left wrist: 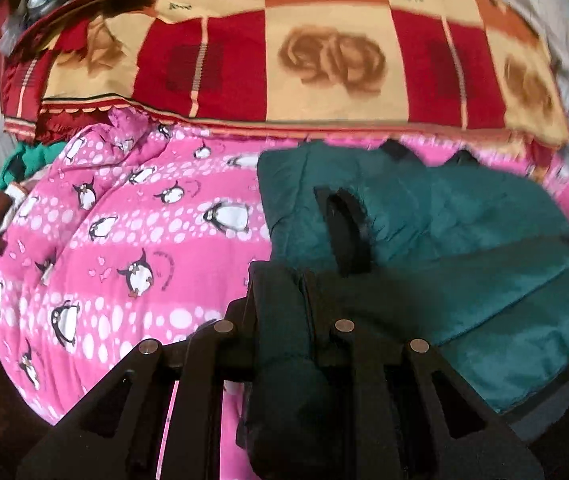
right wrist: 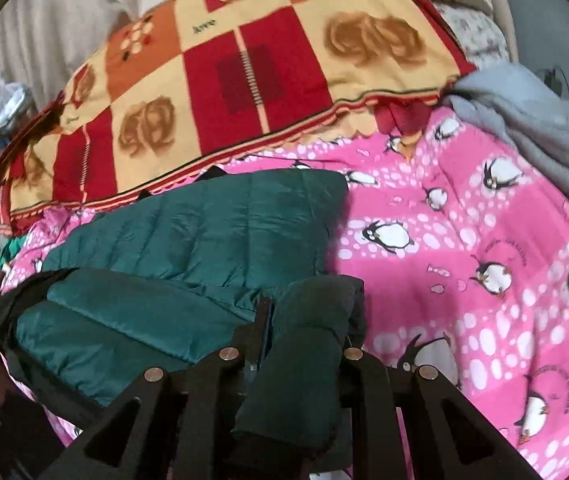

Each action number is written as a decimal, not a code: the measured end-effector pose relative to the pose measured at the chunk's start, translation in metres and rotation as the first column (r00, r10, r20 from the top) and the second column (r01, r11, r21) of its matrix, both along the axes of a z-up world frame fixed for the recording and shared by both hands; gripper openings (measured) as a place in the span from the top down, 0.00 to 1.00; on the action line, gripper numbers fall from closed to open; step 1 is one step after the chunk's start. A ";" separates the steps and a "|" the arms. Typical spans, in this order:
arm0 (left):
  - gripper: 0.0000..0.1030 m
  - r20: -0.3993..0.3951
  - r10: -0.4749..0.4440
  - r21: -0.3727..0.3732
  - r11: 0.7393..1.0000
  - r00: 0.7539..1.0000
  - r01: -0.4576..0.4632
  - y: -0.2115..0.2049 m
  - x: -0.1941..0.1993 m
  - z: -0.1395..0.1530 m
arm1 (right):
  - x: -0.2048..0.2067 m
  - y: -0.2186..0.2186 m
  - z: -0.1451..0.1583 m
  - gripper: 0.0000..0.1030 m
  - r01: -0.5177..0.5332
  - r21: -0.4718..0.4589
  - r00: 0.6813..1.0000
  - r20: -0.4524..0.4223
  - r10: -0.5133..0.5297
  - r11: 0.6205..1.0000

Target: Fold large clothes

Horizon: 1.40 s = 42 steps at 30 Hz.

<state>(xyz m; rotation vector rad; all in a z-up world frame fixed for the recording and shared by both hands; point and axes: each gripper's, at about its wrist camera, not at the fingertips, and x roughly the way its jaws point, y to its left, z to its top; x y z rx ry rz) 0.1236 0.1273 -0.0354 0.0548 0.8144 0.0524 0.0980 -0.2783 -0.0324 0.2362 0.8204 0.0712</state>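
Observation:
A dark green quilted puffer jacket [left wrist: 464, 232] lies on a pink penguin-print bedspread [left wrist: 132, 240]. My left gripper [left wrist: 284, 304] is shut on a bunched fold of the jacket's near left edge, which fills the space between the fingers. A black loop strap [left wrist: 346, 232] shows on the jacket just ahead. In the right wrist view the jacket [right wrist: 204, 232] spreads to the left over the bedspread [right wrist: 464, 248], and my right gripper [right wrist: 308, 312] is shut on its near right edge, the padded fabric rolled up between the fingers.
A red, cream and orange rose-patterned blanket [left wrist: 304, 52] lies across the far side of the bed, also in the right wrist view [right wrist: 224, 68]. A grey garment [right wrist: 536, 128] lies at the far right. Green cloth [left wrist: 24, 164] and clutter sit off the left bed edge.

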 end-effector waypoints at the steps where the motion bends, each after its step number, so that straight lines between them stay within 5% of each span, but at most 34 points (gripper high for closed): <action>1: 0.84 -0.006 0.005 0.006 1.000 1.000 -0.005 0.000 0.002 -0.002 | 0.000 0.001 -0.002 0.86 0.000 -0.008 1.000 -0.001 0.000 1.000; 5: 0.84 -0.001 0.027 0.015 1.000 1.000 -0.027 -0.002 0.005 -0.006 | 0.000 0.009 -0.004 0.85 0.005 -0.064 1.000 0.002 -0.005 0.998; 26: 0.84 0.016 0.038 0.004 0.999 0.999 -0.038 -0.002 0.006 -0.005 | 0.004 0.004 -0.008 0.83 0.016 -0.014 1.000 0.005 -0.016 1.000; 30: 0.84 0.056 0.039 -0.066 0.997 0.998 -0.035 0.007 -0.005 0.004 | 0.001 0.003 -0.007 0.83 0.022 -0.020 1.000 0.015 -0.021 1.000; 42: 0.85 0.227 0.033 -0.220 0.975 0.973 0.018 0.032 -0.101 0.096 | -0.072 0.002 0.089 0.84 0.005 -0.027 0.971 0.238 0.002 1.000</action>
